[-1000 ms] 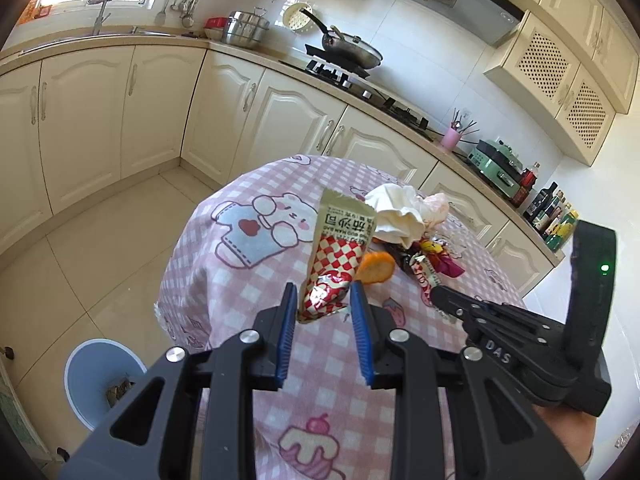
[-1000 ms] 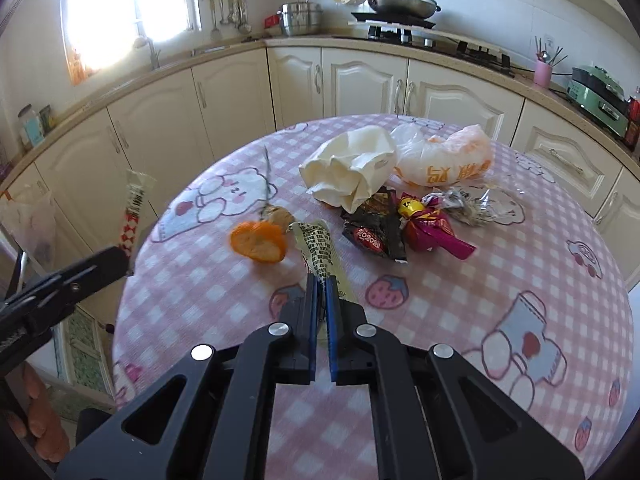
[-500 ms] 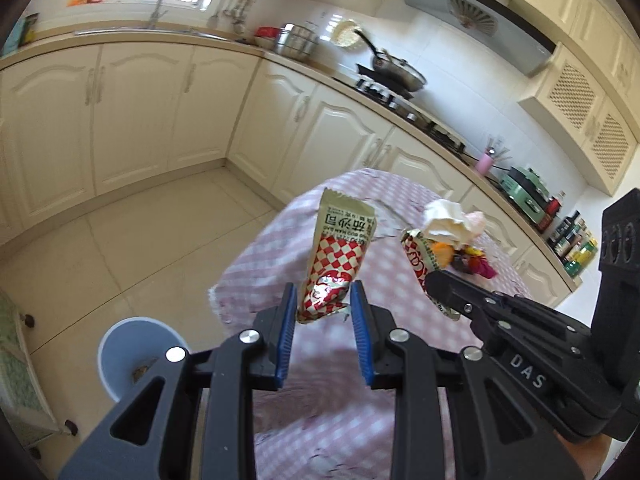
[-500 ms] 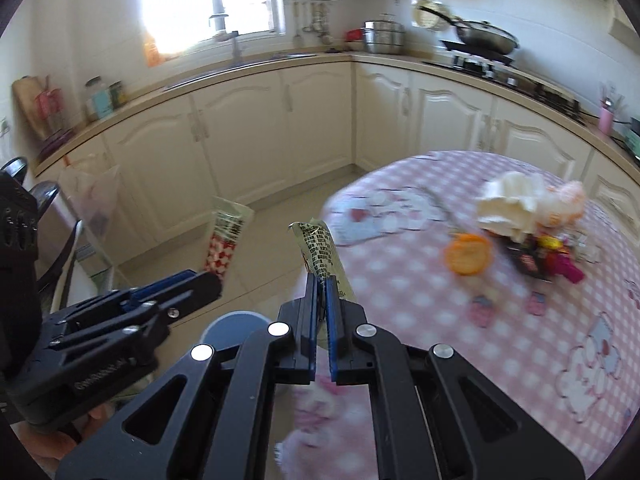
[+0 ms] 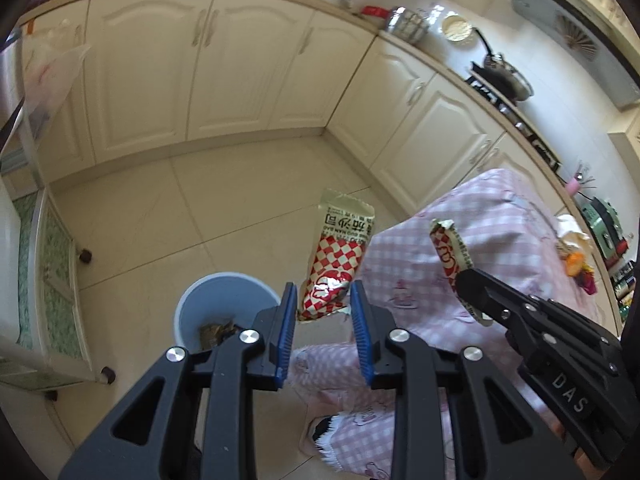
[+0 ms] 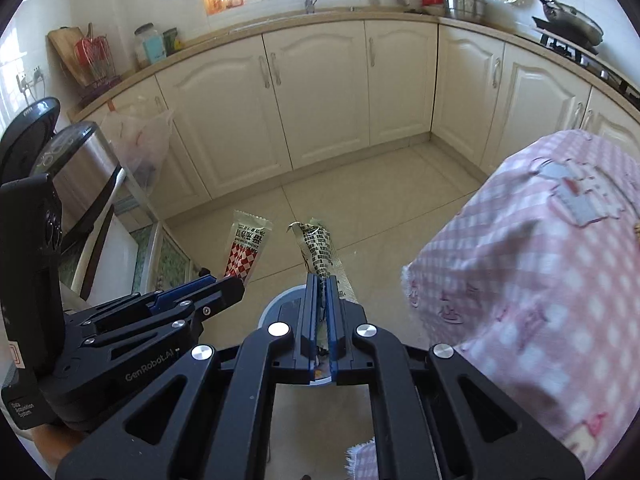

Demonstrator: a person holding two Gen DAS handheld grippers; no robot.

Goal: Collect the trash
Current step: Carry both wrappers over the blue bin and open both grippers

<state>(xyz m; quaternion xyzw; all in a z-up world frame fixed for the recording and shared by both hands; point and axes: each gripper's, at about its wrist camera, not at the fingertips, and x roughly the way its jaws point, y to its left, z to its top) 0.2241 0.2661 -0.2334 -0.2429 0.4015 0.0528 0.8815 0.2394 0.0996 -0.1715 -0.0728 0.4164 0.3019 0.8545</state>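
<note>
My left gripper (image 5: 323,293) is shut on a red-and-white checked sauce wrapper (image 5: 340,248), which stands up between the blue pads. Just left of and below it on the floor is a pale blue trash bin (image 5: 224,308) with some scraps inside. My right gripper (image 6: 322,292) is shut on a crumpled wrapper with black print (image 6: 316,246) and hovers over the bin's rim (image 6: 280,303). Each view shows the other gripper: the right gripper (image 5: 472,284) with its wrapper (image 5: 450,252), and the left gripper (image 6: 226,284) with the checked wrapper (image 6: 244,248). More trash (image 5: 576,260) lies on the table.
The round table with a pink checked cloth (image 5: 500,240) stands to the right, its hem hanging close to the bin. A wheeled cart (image 5: 48,280) and a steel appliance (image 6: 80,160) are on the left. Cream cabinets (image 6: 320,92) line the far side. A slippered foot (image 5: 320,432) is below.
Both grippers swung left off the table and dipped toward the floor, each still holding its wrapper. The bin has come from the lower left corner to right under them.
</note>
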